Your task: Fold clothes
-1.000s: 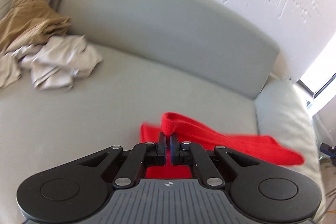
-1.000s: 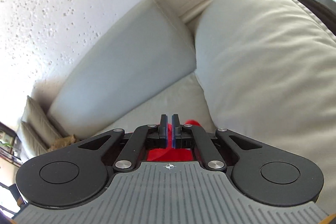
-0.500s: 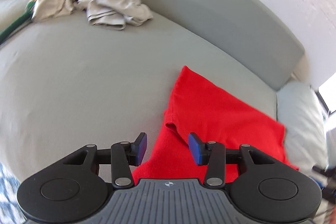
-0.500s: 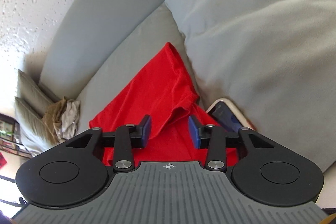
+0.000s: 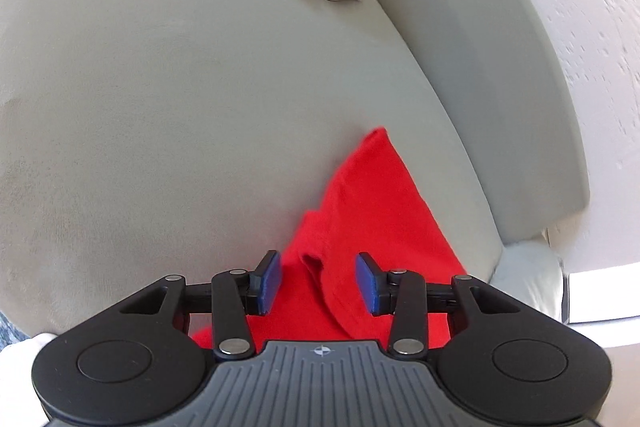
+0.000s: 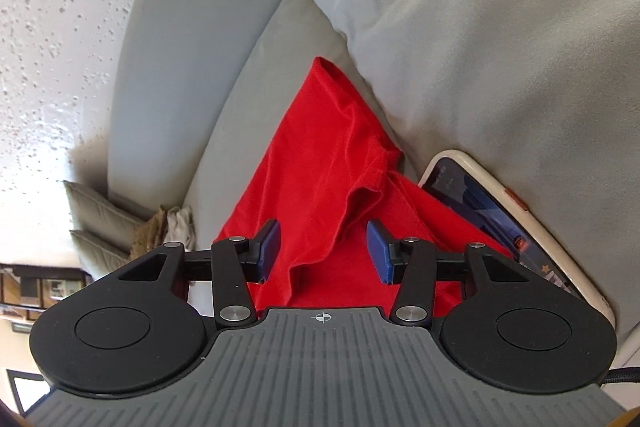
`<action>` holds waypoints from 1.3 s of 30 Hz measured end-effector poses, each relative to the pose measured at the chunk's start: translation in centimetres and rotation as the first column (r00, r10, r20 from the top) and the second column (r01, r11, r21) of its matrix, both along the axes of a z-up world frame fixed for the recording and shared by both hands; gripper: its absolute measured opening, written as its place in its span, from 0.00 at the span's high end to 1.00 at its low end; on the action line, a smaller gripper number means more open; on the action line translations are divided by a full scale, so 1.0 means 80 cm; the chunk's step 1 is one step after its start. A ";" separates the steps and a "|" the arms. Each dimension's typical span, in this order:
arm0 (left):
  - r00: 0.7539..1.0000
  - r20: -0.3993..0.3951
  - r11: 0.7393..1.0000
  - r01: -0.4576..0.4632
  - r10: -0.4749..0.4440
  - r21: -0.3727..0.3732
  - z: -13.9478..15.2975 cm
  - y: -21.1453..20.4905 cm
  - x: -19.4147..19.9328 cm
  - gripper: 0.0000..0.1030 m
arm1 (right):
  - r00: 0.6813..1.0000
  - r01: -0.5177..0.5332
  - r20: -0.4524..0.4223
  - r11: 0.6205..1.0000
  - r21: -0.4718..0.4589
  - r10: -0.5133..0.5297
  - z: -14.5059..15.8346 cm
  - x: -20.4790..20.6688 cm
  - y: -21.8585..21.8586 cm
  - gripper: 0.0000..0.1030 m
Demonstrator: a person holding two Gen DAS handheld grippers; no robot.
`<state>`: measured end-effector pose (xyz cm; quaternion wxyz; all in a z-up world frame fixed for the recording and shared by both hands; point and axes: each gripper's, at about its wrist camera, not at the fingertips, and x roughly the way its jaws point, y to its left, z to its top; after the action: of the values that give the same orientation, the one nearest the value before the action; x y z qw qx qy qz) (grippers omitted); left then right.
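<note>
On a grey sofa (image 5: 180,87), a red garment (image 5: 372,211) lies spread beneath the left tool (image 5: 318,281), its unclenched jaws narrowing around a raised fold, and the right tool (image 6: 322,251), jaws widening, empty; wrinkles should be smoothed before folding.

Your left wrist camera looks steeply down, close over the sofa seat (image 5: 180,99); your right faces likewise. Both share the red garment (image 5: 372,211) (image 6: 316,163).

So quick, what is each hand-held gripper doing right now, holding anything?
Left hand-held gripper: jaws closing, still apart, over the red shirt, gripping nothing.
Right hand-held gripper: jaws opening, over the red shirt, gripping nothing.
</note>
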<state>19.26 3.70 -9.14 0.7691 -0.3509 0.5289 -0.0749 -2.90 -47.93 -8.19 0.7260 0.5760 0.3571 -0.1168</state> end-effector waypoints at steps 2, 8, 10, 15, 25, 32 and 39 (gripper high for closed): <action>1.000 0.011 1.000 0.011 -0.011 0.009 0.000 -0.003 0.007 0.63 | 1.000 -0.003 -0.006 1.000 -0.014 0.003 0.000 0.000 -0.002 0.51; 0.989 0.056 0.986 0.129 -0.135 0.102 0.015 -0.032 0.021 0.63 | 0.998 -0.039 -0.048 0.998 -0.058 0.036 -0.006 0.021 -0.013 0.51; 0.984 0.064 0.979 0.156 -0.165 0.129 0.019 -0.040 0.022 0.63 | 0.995 -0.057 -0.089 0.992 -0.110 0.047 -0.009 0.033 -0.013 0.52; 0.974 0.070 0.962 0.200 -0.216 0.185 0.024 -0.050 0.022 0.65 | 0.983 -0.132 -0.153 0.967 -0.217 0.100 -0.012 0.061 -0.009 0.70; 0.968 0.051 0.942 0.228 -0.247 0.247 0.030 -0.050 0.027 0.75 | 0.966 -0.203 -0.217 0.927 -0.315 0.138 -0.001 0.077 0.007 0.91; 0.967 -0.006 0.922 0.244 -0.254 0.302 0.020 -0.055 0.036 0.84 | 0.967 -0.193 -0.222 0.932 -0.307 0.127 -0.003 0.074 0.004 0.91; 0.955 0.042 0.884 0.256 -0.295 0.391 0.040 -0.070 0.036 0.94 | 0.965 -0.201 -0.237 0.906 -0.373 0.116 0.010 0.080 0.011 0.92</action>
<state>22.12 -1.88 -5.92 0.8296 -0.1118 0.5384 -0.0969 3.46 -47.03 -7.35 0.7924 0.3717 0.4463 -0.1864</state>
